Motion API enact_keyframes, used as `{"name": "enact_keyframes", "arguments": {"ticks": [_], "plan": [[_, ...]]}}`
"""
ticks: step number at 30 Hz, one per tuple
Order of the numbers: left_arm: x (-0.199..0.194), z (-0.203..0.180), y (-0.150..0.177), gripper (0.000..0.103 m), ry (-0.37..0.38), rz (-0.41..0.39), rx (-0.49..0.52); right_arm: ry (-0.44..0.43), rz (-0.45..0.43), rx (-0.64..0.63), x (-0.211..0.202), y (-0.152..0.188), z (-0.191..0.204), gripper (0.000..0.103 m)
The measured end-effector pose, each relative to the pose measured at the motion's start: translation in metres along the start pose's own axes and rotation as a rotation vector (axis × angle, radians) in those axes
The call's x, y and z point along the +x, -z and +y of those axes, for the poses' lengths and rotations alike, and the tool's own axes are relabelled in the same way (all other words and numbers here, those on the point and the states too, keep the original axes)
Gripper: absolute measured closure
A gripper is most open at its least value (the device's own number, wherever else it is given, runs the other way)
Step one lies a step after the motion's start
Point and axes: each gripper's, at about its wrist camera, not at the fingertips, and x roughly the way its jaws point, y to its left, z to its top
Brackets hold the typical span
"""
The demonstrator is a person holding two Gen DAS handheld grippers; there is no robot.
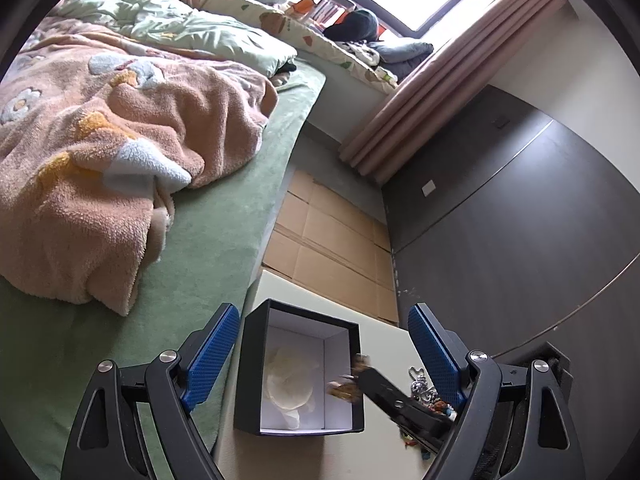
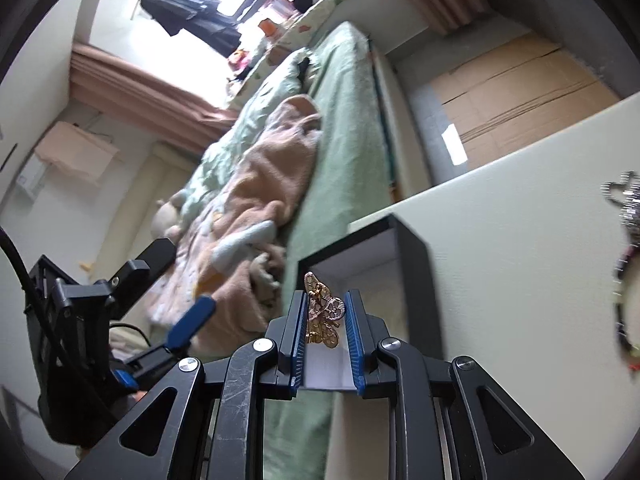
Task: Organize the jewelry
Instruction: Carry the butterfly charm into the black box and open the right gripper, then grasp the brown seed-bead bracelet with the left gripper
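Note:
A black box (image 1: 256,372) with a white inside stands open on the white table (image 1: 384,344), with pale crumpled paper (image 1: 290,384) inside. My left gripper (image 1: 324,344) is open, its blue fingers to either side of the box. My right gripper (image 2: 326,320) is shut on a gold filigree butterfly ornament (image 2: 324,312) and holds it at the box's (image 2: 412,276) open top. In the left wrist view the right gripper (image 1: 352,380) reaches over the box's right wall with the gold piece. A pile of jewelry (image 1: 424,392) lies on the table to the right.
A bed with a green sheet (image 1: 224,216) and a pink fleece blanket (image 1: 120,152) runs along the table's left side. Flattened cardboard (image 1: 332,240) lies on the floor beyond the table. A dark wall panel (image 1: 520,220) stands to the right. Silver and beaded pieces (image 2: 624,240) lie at the table's right.

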Motion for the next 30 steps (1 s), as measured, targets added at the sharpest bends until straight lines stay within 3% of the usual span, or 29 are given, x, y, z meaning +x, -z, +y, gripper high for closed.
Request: {"name": "enact_keyframes", "arguments": {"ticks": [4,5,15,20,30], "plan": [[-0.001,-0.001,0.002,0.016,-0.003,0.003,0.013,0.014,0.033,0.009,0.007,0.003,0.0,0.047],[-0.002,-0.002,0.003,0.016,-0.003,0.003,0.016,0.017,0.022,0.015,0.003,0.004,-0.001,0.046],[-0.001,-0.017,0.016,0.016,0.009,0.017,0.054,0.129,-0.063,0.064,-0.065,0.006,-0.028,0.045],[0.002,-0.033,0.03,0.016,0.017,0.031,0.097,0.227,-0.126,0.088,-0.108,0.009,-0.043,0.045],[0.012,-0.066,0.057,0.016,0.051,0.053,0.178,0.317,-0.182,0.16,-0.162,0.011,-0.08,0.045]]}}
